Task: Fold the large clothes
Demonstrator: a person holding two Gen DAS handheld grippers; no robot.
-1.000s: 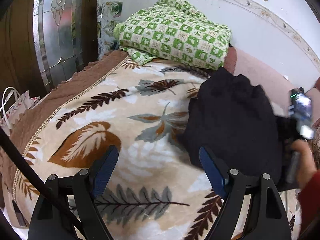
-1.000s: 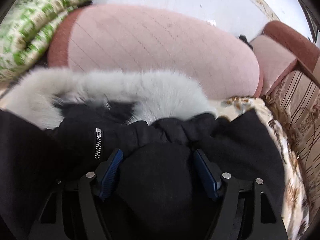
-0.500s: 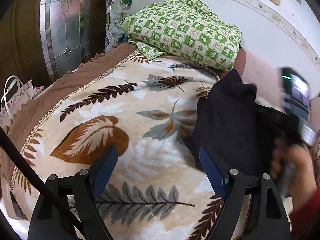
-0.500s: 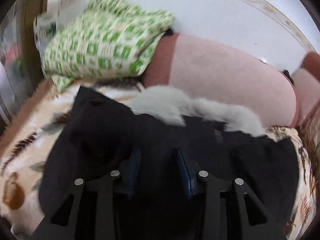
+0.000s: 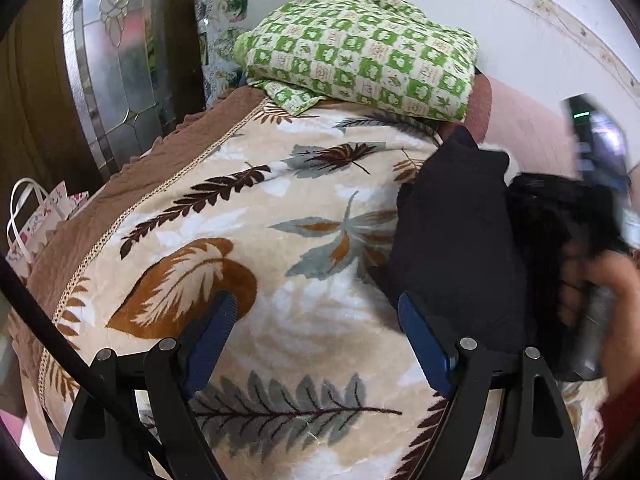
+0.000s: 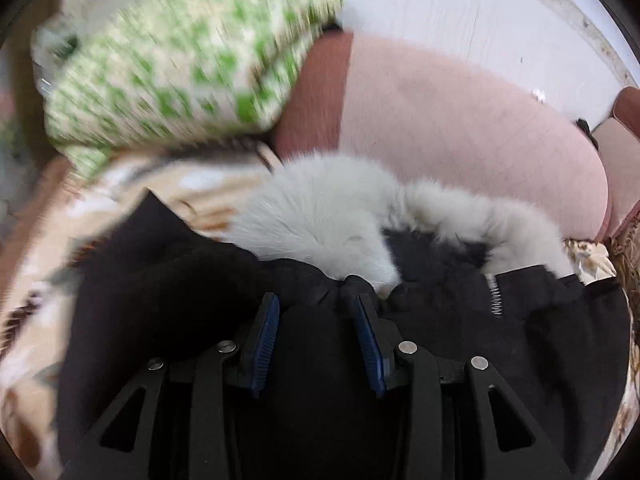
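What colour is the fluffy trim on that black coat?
Pale grey-white fur trim on the black coat, clearest in the right wrist view.

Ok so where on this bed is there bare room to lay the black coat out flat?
The leaf-print blanket lies bare between its brown edge and the black coat, under the open left claw. Crowded spots: the head end, under the green checked quilt, and the right, where the coat's fur trim meets the pink cushion.

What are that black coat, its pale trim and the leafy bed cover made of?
Black coat: matte woven cloth, probably padded; metal zipper teeth show. Pale trim: long fluffy pile, fur or faux fur, can't tell which. Leafy bed cover: plush fleece-like blanket, soft nap with printed leaves.
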